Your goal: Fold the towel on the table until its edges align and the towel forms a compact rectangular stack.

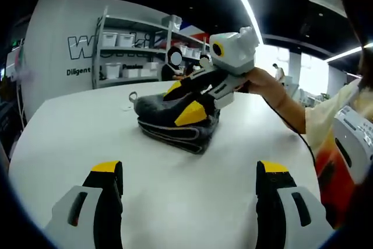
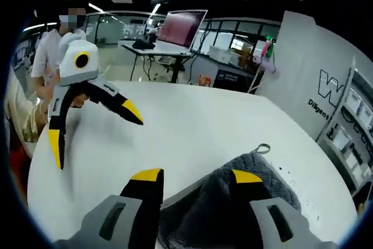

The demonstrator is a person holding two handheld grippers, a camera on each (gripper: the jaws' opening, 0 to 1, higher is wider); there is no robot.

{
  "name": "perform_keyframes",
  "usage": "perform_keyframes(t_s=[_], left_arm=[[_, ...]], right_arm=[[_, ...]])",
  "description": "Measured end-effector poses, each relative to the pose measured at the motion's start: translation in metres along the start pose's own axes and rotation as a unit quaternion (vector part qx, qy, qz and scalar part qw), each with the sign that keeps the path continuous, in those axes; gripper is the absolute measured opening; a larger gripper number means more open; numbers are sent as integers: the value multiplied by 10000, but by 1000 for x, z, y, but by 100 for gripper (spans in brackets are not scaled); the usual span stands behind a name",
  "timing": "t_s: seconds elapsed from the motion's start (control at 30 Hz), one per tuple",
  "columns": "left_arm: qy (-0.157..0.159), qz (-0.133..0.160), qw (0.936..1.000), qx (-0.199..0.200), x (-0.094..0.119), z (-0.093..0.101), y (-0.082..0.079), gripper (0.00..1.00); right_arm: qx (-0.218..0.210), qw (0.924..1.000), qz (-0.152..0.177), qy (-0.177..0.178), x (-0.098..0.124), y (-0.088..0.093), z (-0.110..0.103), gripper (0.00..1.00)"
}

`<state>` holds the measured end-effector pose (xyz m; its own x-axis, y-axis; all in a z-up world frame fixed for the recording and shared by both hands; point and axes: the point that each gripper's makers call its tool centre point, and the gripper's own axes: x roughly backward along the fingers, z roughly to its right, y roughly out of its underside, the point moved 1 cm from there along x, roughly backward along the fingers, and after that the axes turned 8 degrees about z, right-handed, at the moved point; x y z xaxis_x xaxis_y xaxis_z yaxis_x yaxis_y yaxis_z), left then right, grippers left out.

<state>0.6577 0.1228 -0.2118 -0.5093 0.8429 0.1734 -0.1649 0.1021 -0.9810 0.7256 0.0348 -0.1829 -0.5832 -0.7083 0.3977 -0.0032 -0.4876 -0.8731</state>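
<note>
In the left gripper view the dark grey towel lies folded into a thick stack near the middle of the round white tabletop, at about 12 o'clock from the left tool, whose yellow-tipped jaws stand spread wide over bare surface, well apart from the cloth. The right tool comes in from 2 o'clock, held by a person's hand, and rests on top of the stack with its jaws apart, one yellow tip pressed against the upper fold, the other at the far edge. A small hanging loop sticks out of the towel toward 10 o'clock. Behind the tabletop, at 11 o'clock, stand white shelves with storage boxes beside a wall with lettering (only partly readable). In the right gripper view the right tool has its jaws parted, the towel bunched between and under them, its loop lying at 1 o'clock. The left tool hangs open above the tabletop at 10 o'clock, nothing between it and the cloth. Farther off, at 12 o'clock, an open laptop sits on a desk.
</note>
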Motion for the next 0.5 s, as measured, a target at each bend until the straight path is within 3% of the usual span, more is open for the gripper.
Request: perform_keyframes(t_s=[0.5], left_arm=[[-34,-22,10000,-9,1,-2,1,93]], right_arm=[[-2,9995,-201,261,52,13,-3,77]])
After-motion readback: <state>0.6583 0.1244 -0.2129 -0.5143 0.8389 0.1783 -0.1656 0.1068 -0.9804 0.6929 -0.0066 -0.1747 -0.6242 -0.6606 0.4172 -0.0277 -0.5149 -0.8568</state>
